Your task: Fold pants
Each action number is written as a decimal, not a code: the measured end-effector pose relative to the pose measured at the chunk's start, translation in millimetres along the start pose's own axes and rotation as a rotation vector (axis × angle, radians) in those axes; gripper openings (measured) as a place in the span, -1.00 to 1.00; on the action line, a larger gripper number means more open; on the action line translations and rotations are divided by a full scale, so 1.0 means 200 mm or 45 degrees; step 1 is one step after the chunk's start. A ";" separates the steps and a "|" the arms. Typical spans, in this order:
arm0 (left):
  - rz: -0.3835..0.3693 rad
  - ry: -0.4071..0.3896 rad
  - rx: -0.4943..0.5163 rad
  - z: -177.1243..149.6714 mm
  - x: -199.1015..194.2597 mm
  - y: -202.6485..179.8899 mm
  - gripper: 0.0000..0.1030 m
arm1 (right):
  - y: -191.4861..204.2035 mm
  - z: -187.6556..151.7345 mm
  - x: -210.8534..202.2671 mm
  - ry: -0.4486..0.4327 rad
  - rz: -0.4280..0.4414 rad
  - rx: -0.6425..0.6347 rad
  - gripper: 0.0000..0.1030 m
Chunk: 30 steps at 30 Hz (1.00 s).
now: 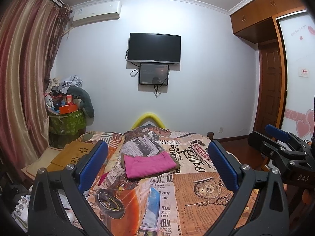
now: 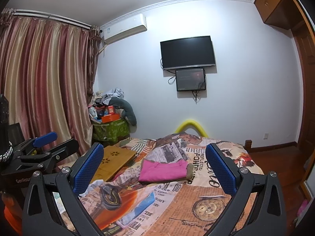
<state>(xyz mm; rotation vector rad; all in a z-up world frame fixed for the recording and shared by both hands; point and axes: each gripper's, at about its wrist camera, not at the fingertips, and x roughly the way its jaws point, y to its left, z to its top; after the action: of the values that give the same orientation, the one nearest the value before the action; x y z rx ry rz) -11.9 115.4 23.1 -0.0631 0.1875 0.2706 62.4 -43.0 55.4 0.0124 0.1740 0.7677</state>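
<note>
Pink pants [image 1: 149,166] [image 2: 163,170] lie folded into a flat rectangle in the middle of the bed, on top of an olive-brown garment [image 1: 178,164] [image 2: 190,170] that shows at their right edge. My left gripper [image 1: 157,144] [image 2: 66,138] is open with nothing between its blue pads. It hovers above the near part of the bed, short of the pants. My right gripper [image 2: 154,147] [image 1: 258,131] is open too and holds nothing. It hangs to the right of the left one at about the same height.
The bed's newspaper-print cover [image 1: 196,192] [image 2: 196,196] fills the foreground. A wooden lap tray [image 1: 74,153] [image 2: 114,159] lies on its left side. A yellow foam pad [image 1: 147,118] caps the footboard. Curtains [image 2: 39,78] and a clutter pile [image 2: 110,114] stand at the left, and a wardrobe [image 1: 275,78] at the right.
</note>
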 end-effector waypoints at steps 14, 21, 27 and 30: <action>-0.023 0.015 0.011 0.00 0.02 -0.01 0.99 | -0.03 0.00 0.00 0.001 -0.005 0.010 1.00; -0.041 0.020 0.018 -0.01 0.01 0.00 0.99 | -0.03 0.00 0.00 -0.002 -0.012 0.009 1.00; -0.053 0.029 0.017 -0.01 0.01 0.00 0.99 | -0.04 0.00 0.00 0.000 -0.016 0.012 1.00; -0.055 0.034 0.011 -0.01 0.02 0.01 0.99 | -0.04 -0.01 -0.01 0.002 -0.019 0.017 1.00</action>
<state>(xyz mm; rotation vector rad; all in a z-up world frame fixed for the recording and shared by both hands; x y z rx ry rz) -9.4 117.9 19.6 -0.0620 0.2134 0.2263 66.4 -49.1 54.0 0.0236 0.1803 0.7520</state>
